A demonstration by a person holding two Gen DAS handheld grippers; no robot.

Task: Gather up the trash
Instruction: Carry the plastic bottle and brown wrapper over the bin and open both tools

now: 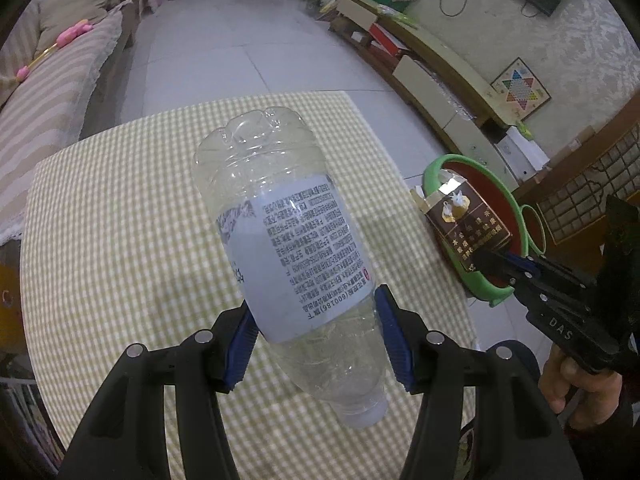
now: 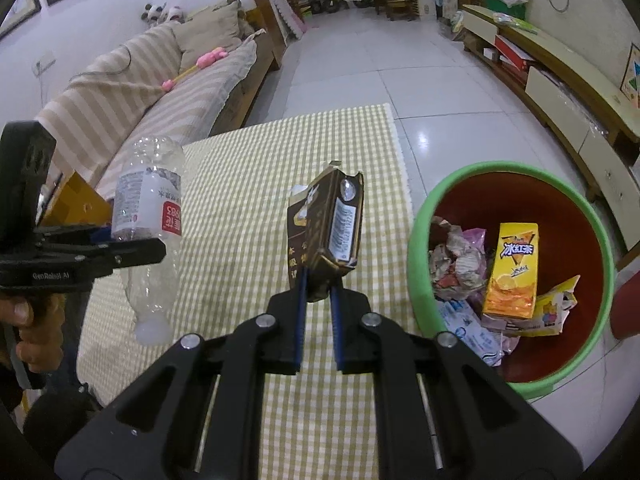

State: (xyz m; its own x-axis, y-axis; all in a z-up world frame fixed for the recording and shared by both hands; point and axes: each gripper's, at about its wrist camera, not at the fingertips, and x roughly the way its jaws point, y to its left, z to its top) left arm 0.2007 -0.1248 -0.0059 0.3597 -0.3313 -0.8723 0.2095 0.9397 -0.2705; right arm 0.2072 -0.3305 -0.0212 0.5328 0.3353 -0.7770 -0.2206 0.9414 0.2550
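My left gripper (image 1: 316, 320) is shut on a clear empty plastic bottle (image 1: 288, 240) with a white label, held cap-down above the checked table (image 1: 120, 240). The bottle also shows in the right wrist view (image 2: 148, 216), with the left gripper (image 2: 132, 248) around it. My right gripper (image 2: 318, 280) is shut on a brown cigarette pack (image 2: 328, 224), held upright above the table near its right edge. In the left wrist view the pack (image 1: 468, 228) is in front of the green-rimmed red bin (image 1: 440, 164), with the right gripper (image 1: 500, 268) on it.
The bin (image 2: 516, 170) stands on the floor right of the table and holds a yellow drink carton (image 2: 512, 272) and crumpled wrappers (image 2: 460, 260). A striped sofa (image 2: 160, 92) is on the left. A low TV cabinet (image 2: 560, 80) runs along the right wall.
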